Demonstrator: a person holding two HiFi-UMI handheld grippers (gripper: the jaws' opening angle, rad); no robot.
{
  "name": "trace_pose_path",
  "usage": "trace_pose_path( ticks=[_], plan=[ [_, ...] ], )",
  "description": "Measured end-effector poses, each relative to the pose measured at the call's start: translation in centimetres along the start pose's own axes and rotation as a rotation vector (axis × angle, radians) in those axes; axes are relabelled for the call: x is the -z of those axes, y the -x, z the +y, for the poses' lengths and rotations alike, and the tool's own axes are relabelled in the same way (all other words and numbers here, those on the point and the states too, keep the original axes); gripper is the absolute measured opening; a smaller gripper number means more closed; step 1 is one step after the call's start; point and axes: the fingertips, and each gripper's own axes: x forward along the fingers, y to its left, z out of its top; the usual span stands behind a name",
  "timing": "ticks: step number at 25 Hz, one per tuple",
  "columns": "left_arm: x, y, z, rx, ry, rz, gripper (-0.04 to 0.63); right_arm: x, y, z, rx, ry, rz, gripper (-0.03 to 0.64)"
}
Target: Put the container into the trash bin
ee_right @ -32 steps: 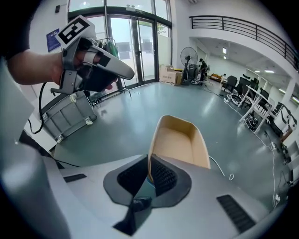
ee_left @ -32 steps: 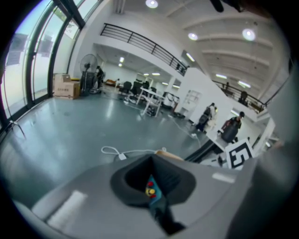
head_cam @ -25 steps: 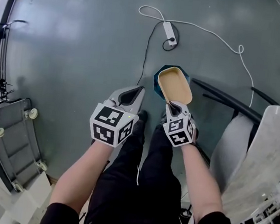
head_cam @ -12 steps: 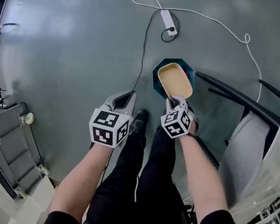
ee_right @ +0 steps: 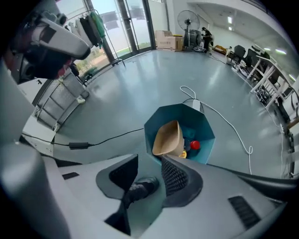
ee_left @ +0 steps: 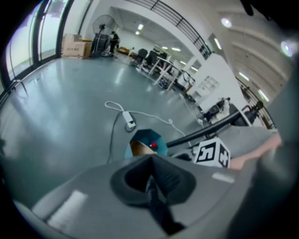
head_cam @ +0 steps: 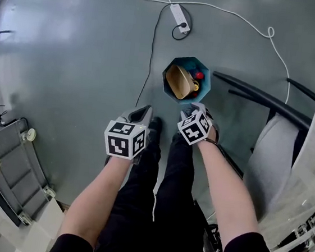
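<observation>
The tan container (head_cam: 179, 81) lies tilted on its side inside the teal trash bin (head_cam: 204, 92) on the floor. My right gripper (head_cam: 192, 107) hovers just above the bin's near rim. Its jaws are opening and nothing is between them. In the right gripper view the container (ee_right: 168, 139) leans against the bin's (ee_right: 205, 148) left wall, just past my right gripper (ee_right: 149, 161). To the left of the bin, my left gripper (head_cam: 145, 113) is shut and empty. In the left gripper view the bin (ee_left: 156, 139) shows just over my left gripper (ee_left: 150, 161).
A red item (head_cam: 199, 75) and other trash lie in the bin. A power strip (head_cam: 178, 15) with a white cable lies on the floor beyond. Black bars (head_cam: 252, 88) and a grey chair (head_cam: 290, 154) stand at right, a wheeled cart (head_cam: 6, 162) at left. The person's legs (head_cam: 157, 179) are below.
The container was held over the bin in the right gripper; now it has dropped into the bin and the right jaws have spread. Both grippers have come down.
</observation>
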Motion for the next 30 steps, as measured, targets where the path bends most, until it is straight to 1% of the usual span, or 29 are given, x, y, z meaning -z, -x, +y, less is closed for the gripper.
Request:
trace_pose_path(
  ticks=[1,3,5,7,9,12,14,16,19,22,26,30],
  plan=[
    [0.8,0.6,-0.8,0.007,0.019,0.013,0.005,0.6,1.0,1.0,-0.017,0.013,0.0,0.152],
    [1.6,2.1,-2.2,0.017,0.039,0.027,0.005,1.9,3.3,2.8,-0.049,0.007,0.002,0.148],
    [1.3,4.0,-3.1,0.016,0.041,0.025,0.005,2.8,5.9,4.0,-0.062,-0.024,-0.001,0.136],
    [0.4,6.3,-3.4,0.001,0.025,0.021,0.005,3.2,8.9,4.9,-0.054,-0.057,-0.005,0.132],
    [-1.1,8.8,-3.4,-0.023,-0.007,0.015,0.005,2.7,12.1,5.3,-0.035,-0.103,-0.025,0.122],
    [-4.8,11.6,-3.7,-0.042,-0.101,-0.015,0.005,-0.7,17.1,4.3,0.01,-0.168,-0.114,0.106],
    [-6.7,13.2,-4.5,-0.037,-0.156,-0.031,0.005,-3.0,20.3,4.3,0.03,-0.184,-0.179,0.093],
    [-7.5,14.8,-5.9,-0.017,-0.175,-0.044,0.005,-4.5,23.3,5.0,0.042,-0.18,-0.23,0.086],
    [-8.4,16.9,-7.7,0.015,-0.167,-0.083,0.005,-6.3,27.2,5.8,0.07,-0.194,-0.317,0.079],
    [-9.7,18.8,-9.1,0.047,-0.172,-0.122,0.005,-7.2,31.1,6.1,0.109,-0.236,-0.384,0.072],
    [-9.3,22.0,-10.8,0.094,-0.168,-0.15,0.005,-6.1,36.0,7.9,0.135,-0.265,-0.436,0.051],
    [-9.3,25.4,-12.2,0.102,-0.159,-0.2,0.005,-4.1,40.7,8.9,0.154,-0.269,-0.479,0.041]
  ],
)
